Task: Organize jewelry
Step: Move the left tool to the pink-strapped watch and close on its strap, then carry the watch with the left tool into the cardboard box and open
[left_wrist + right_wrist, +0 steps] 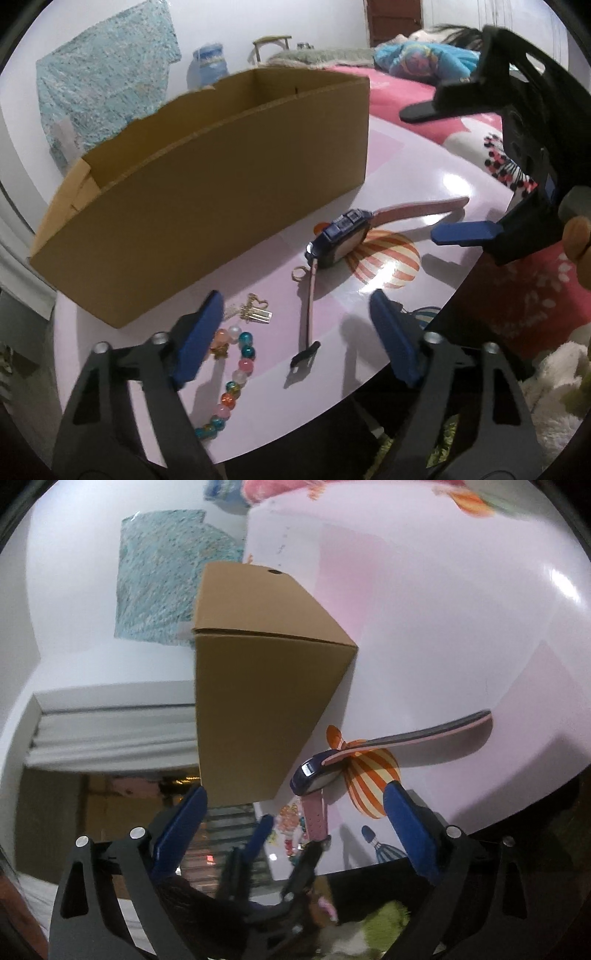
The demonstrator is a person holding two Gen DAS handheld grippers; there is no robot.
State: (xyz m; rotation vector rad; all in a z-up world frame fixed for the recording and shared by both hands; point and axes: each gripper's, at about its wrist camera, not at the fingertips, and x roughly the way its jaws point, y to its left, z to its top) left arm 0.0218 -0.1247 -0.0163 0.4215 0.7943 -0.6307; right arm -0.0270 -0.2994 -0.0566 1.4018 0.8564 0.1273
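No readable writing on the plain brown open-top cardboard box (pixel 207 192) or anything else. Glossy pink-white surface (pixel 406 173) w/ striped hot-air-balloon print (pixel 388 262); bed w/ pink cover behind, white wall. Blue-cased watch w/ pink strap (pixel 341 240), small gold ring (pixel 298 274), gold heart charm (pixel 255 312) & multicolour glass bead bracelet (pixel 236 373) lie beside box. Left tool (pixel 295 336) wide open, empty, over them; right tool (pixel 295 805) wide open, empty.

dim fisheye views, glare on table (pixel 399 173).

Pink table (pixel 406 166): cardboard box (pixel 207 192), watch (pixel 338 240), bead bracelet (pixel 234 373), ring (pixel 298 274)
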